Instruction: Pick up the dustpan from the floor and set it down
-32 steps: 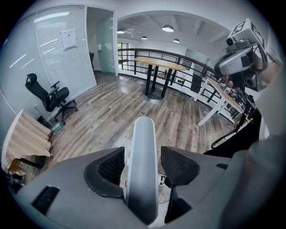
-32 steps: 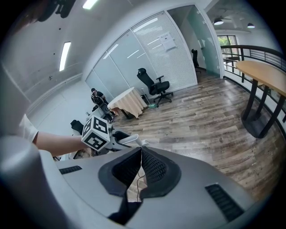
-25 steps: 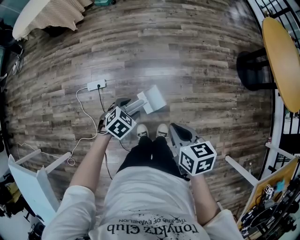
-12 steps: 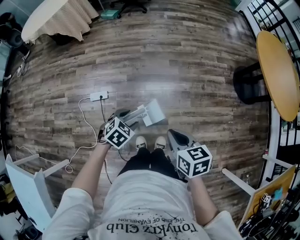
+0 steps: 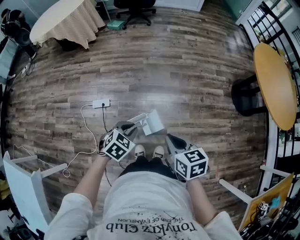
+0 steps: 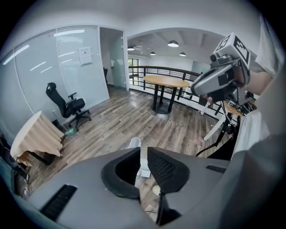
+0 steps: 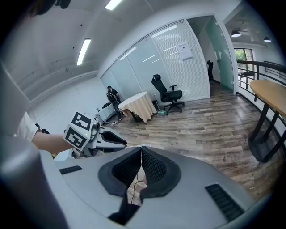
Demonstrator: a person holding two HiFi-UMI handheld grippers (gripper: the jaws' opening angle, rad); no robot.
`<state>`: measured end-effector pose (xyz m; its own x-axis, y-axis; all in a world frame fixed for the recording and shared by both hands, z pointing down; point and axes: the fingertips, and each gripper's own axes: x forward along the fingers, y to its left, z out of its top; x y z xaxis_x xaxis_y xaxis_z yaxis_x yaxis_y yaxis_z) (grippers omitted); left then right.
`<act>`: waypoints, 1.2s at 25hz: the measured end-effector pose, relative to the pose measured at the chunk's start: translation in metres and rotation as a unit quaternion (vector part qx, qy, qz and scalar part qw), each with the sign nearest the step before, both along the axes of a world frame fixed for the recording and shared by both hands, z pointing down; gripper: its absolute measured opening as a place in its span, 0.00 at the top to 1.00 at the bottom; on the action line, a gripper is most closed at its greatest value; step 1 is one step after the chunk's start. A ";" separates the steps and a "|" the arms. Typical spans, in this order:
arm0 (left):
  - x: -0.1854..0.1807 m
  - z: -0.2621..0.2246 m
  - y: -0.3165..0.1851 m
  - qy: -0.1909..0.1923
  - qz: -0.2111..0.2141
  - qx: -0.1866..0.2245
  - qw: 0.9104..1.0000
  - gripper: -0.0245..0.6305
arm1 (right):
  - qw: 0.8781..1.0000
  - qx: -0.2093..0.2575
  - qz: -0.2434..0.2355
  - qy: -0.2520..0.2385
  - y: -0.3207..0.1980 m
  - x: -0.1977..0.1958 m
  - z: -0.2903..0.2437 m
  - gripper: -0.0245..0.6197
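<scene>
The white dustpan (image 5: 151, 123) is just ahead of the person's shoes (image 5: 147, 151), its handle pointing back into my left gripper (image 5: 129, 127). In the left gripper view the black pads are closing to a narrow gap (image 6: 142, 152), and the white handle (image 6: 143, 167) fills it. Whether the pan is off the floor I cannot tell. My right gripper (image 5: 171, 139) hovers to the right of the shoes, apart from the dustpan. Its pads meet at the tips (image 7: 141, 150) with nothing between them.
A white power strip (image 5: 101, 103) with a trailing cable lies on the wood floor to the left of the dustpan. A round wooden table (image 5: 276, 84) on a black base stands at the right by a railing. A cloth-covered table (image 5: 65, 18) and an office chair (image 5: 133, 5) are far off. White frame parts (image 5: 28, 178) lie at lower left.
The head view has drawn back from the floor, showing more of the room. Both grippers have come up and sit lower in the picture. The dustpan has stayed at the left gripper's tip.
</scene>
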<state>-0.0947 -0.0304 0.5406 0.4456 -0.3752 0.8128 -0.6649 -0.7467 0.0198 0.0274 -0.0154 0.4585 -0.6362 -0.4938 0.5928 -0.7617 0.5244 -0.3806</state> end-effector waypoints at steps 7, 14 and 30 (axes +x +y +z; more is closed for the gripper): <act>0.015 -0.037 0.022 0.039 -0.012 0.004 0.999 0.93 | 1.000 0.013 -0.016 -0.001 0.010 -0.008 -0.011 0.92; 0.029 -0.067 0.045 0.101 -0.100 0.004 0.990 0.93 | 0.999 0.032 -0.022 -0.001 0.015 -0.016 -0.024 0.92; 0.022 -0.101 0.066 0.176 -0.228 0.012 0.958 0.93 | 0.999 0.039 -0.005 0.001 0.032 -0.016 -0.030 0.92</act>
